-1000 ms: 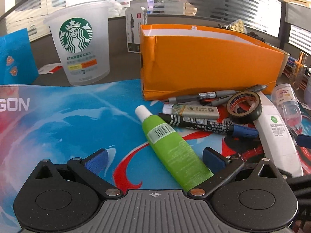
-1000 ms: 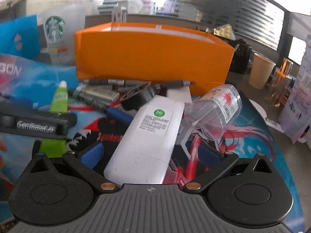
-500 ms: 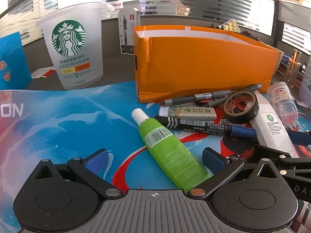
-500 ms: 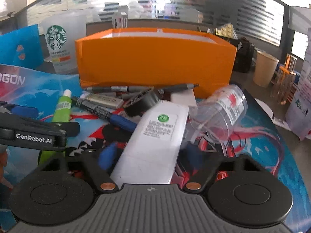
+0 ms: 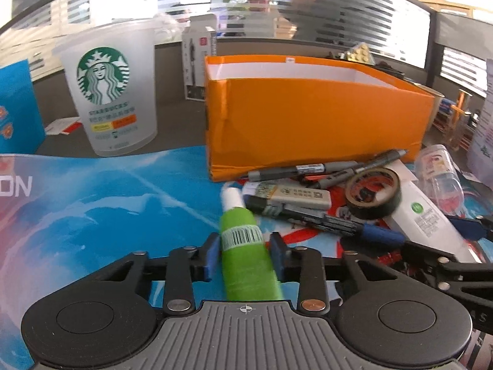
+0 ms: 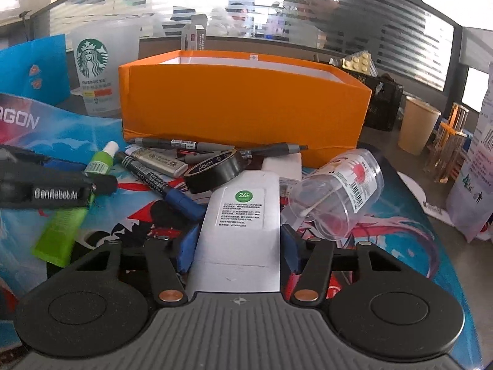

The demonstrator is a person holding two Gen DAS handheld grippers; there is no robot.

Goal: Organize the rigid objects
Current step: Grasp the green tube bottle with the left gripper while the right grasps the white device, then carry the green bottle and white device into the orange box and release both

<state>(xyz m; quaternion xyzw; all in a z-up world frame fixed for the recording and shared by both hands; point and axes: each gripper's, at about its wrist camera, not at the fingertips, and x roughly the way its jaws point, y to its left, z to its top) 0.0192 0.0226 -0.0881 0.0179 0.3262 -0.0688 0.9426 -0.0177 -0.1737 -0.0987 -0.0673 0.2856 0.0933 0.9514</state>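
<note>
Left wrist view: our left gripper [image 5: 245, 254] clenched on the green tube [image 5: 246, 256] at mid-body; we judge it light, slightly squashy. Right gripper [image 6: 238, 248] grasps the white remote [image 6: 243, 225], stiff, slick. Orange box [image 5: 317, 123] at 12 o'clock.

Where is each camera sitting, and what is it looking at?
Left wrist: sits on the left gripper, looking along its jaws, shut on the green tube.
Right wrist: sits on the right gripper, jaws shut on the white remote.
Both face the orange box.
</note>
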